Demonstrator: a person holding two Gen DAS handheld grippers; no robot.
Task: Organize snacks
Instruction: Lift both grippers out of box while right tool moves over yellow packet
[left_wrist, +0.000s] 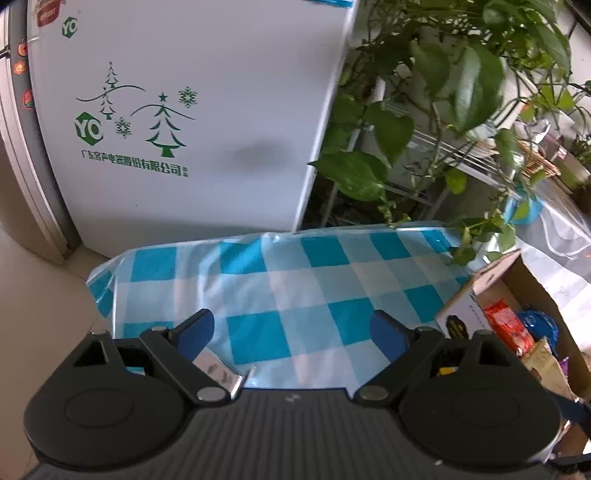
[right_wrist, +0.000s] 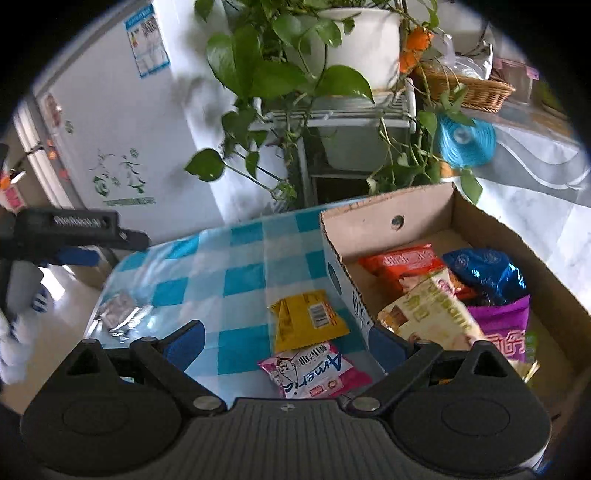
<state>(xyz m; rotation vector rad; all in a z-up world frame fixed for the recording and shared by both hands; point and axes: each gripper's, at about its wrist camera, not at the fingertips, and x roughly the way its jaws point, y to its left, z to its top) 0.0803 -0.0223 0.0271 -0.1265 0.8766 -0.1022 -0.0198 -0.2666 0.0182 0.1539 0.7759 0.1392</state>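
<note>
While both grippers hang above the table (right_wrist: 207, 258) with its blue and white checked cloth, neither of them holds a snack. The left gripper (left_wrist: 293, 332) has its jaws spread wide, and only the bare cloth lies between them; a small silver packet (left_wrist: 221, 373) shows at the foot of its left finger, but whether it is gripped cannot be told. The right gripper (right_wrist: 284, 341) is also released, its blue fingers far apart. Between them, on the cloth, lie a yellow snack packet (right_wrist: 306, 319) and a pink and white snack packet (right_wrist: 314, 369), the second just nearer to the camera and touching the first. Just to the right stands an open cardboard box (right_wrist: 369, 225). Inside it are an orange packet (right_wrist: 402, 264), a blue foil packet (right_wrist: 484, 271), a cream packet (right_wrist: 432, 314) and a purple packet (right_wrist: 506, 328). A white refrigerator (left_wrist: 207, 110) and a green plant (right_wrist: 273, 70) stand behind the table.
</note>
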